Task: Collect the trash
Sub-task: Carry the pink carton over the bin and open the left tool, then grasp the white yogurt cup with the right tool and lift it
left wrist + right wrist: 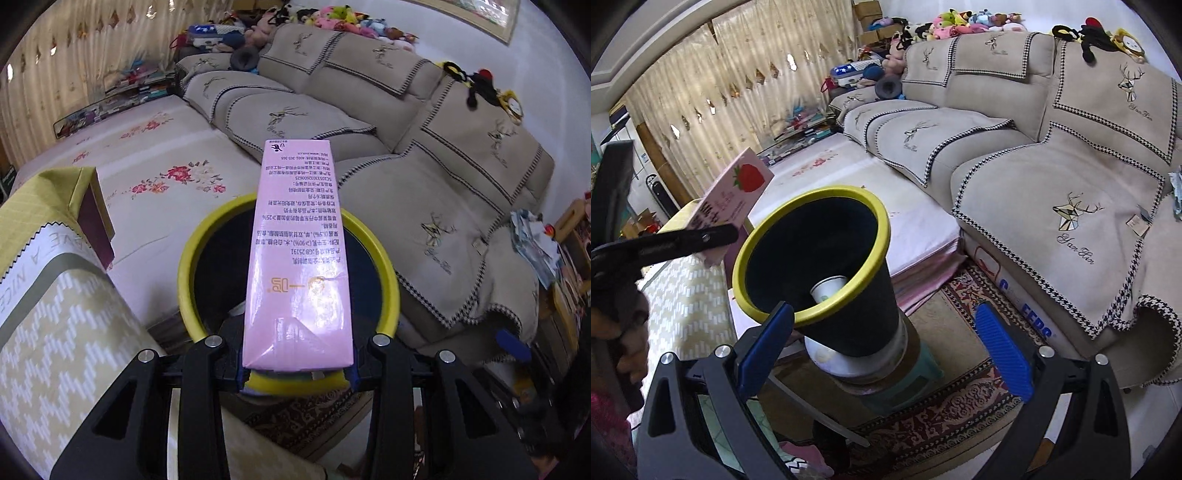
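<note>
Left gripper (297,373) clamps carton (299,266) over bin (388,266) at 12 o'clock, ready to drop; right gripper (886,343) wide open, empty

From the left wrist view, a pink carton (295,258) covers the middle of a yellow-rimmed bin (388,266), so most of the bin's inside cannot be seen. The carton's near end and the pads of the left gripper (297,373) pressing on it are partly hidden by black gripper arms. The print on the carton is upside down and too small to read. From the right wrist view, a paper cup (827,288) lies in the bin, its lower part hidden by the rim. The bin's base hides the top of a stool (916,384). A hand (624,332) at the left edge is cut off.
</note>
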Available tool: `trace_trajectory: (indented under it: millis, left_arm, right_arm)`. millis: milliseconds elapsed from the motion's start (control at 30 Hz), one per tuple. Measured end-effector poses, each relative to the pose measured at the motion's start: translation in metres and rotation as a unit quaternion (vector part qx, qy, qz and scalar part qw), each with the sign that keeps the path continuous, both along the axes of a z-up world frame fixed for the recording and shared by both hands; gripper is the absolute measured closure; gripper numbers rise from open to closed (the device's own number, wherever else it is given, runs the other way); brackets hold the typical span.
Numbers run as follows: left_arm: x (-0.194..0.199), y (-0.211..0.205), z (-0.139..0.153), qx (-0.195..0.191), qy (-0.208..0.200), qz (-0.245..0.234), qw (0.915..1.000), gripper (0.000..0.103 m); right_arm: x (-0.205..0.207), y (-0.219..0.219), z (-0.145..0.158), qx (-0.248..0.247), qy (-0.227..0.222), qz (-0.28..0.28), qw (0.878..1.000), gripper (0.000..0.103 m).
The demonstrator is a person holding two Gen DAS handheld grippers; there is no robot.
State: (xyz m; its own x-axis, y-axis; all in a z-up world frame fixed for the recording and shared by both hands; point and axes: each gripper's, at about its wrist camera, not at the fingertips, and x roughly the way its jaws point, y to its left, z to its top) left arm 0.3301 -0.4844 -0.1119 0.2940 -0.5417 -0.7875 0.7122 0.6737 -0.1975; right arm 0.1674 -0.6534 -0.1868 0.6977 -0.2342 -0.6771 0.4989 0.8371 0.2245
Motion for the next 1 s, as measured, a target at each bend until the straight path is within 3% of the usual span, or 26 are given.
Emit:
trace_trajectory:
  millis: [67, 133, 267, 433, 600, 767, 1000]
  left_arm:
    - [0.009, -0.007, -0.003, 0.003, -0.007, 0.012, 0.9999, 0.059]
    - [0.013, 0.000, -0.001, 0.001, -0.019, 0.032, 0.9993, 0.041]
    - [0.002, 0.036, 0.022, -0.023, -0.033, 0.053, 0.9978, 0.034]
    - [-0.044, 0.104, 0.068, -0.063, -0.096, 0.087, 0.9896, 0.012]
    - [-0.099, 0.183, 0.099, -0.083, -0.146, 0.126, 0.9777, 0.005]
    - [-0.144, 0.278, 0.117, -0.070, -0.193, 0.203, 0.9574, 0.005]
    - [-0.182, 0.404, 0.122, -0.049, -0.223, 0.345, 0.9104, 0.005]
  right_arm:
    - [0.001, 0.002, 0.001, -0.001, 0.001, 0.002, 1.000, 0.009]
    - [0.002, 0.008, 0.002, -0.004, 0.001, 0.006, 1.000, 0.009]
    - [0.005, 0.021, 0.006, -0.009, -0.001, 0.022, 1.000, 0.009]
    - [0.008, 0.035, 0.009, -0.010, -0.006, 0.041, 0.999, 0.009]
    - [0.017, 0.061, 0.010, -0.016, -0.002, 0.075, 0.997, 0.009]
    - [0.031, 0.101, 0.010, -0.018, 0.005, 0.121, 0.992, 0.009]
    - [0.054, 0.184, 0.013, -0.031, 0.006, 0.225, 0.974, 0.009]
